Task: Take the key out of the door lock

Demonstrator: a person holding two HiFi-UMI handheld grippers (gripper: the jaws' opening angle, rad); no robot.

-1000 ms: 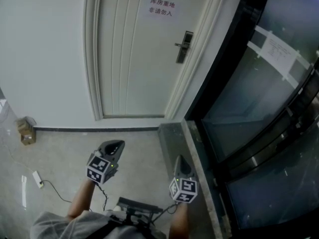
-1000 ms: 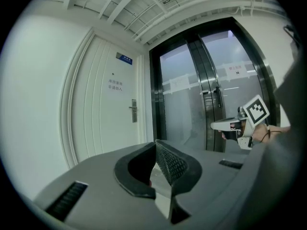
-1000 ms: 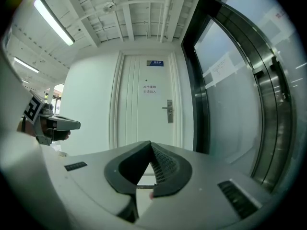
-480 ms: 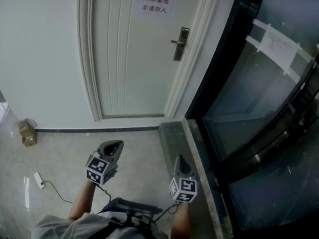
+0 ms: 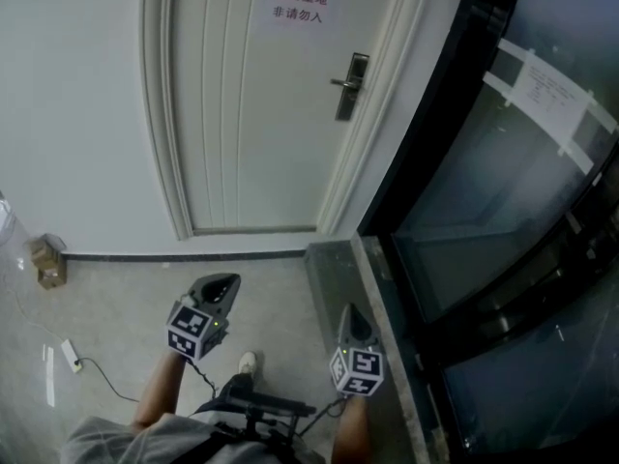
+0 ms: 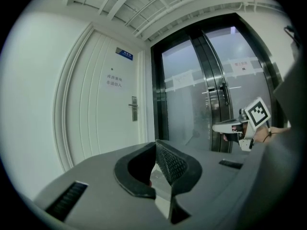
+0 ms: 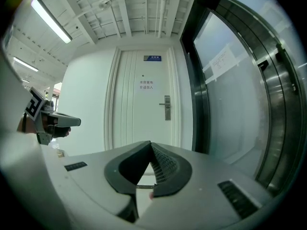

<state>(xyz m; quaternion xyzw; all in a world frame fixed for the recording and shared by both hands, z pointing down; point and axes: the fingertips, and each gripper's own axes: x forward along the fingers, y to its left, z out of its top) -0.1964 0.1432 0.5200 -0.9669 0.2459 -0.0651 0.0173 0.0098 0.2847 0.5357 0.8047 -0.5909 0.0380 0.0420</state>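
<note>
You're only approaching: left tongs (image 5: 223, 280) and right tongs (image 5: 350, 309) are clenched empty. Next, reach the door lock (image 5: 354, 85), upper centre.

Dead ahead: white panelled door (image 5: 242, 114), shut, paper notice with dark characters (image 5: 301, 8) near top. Silver lever handle on long metal lock plate (image 5: 351, 86) at door's right edge. Dark glass wall (image 5: 503, 240) down right side, white sheet (image 5: 553, 93) taped on it. Low in frame, two grey handheld tools point at door, well apart from it: left gripper (image 5: 224, 281), right gripper (image 5: 350, 309) near glass base. Small brown cardboard box (image 5: 44, 261) on grey tiled floor (image 5: 116, 298) against left wall. White shoe (image 5: 248, 363) between arms.
</note>
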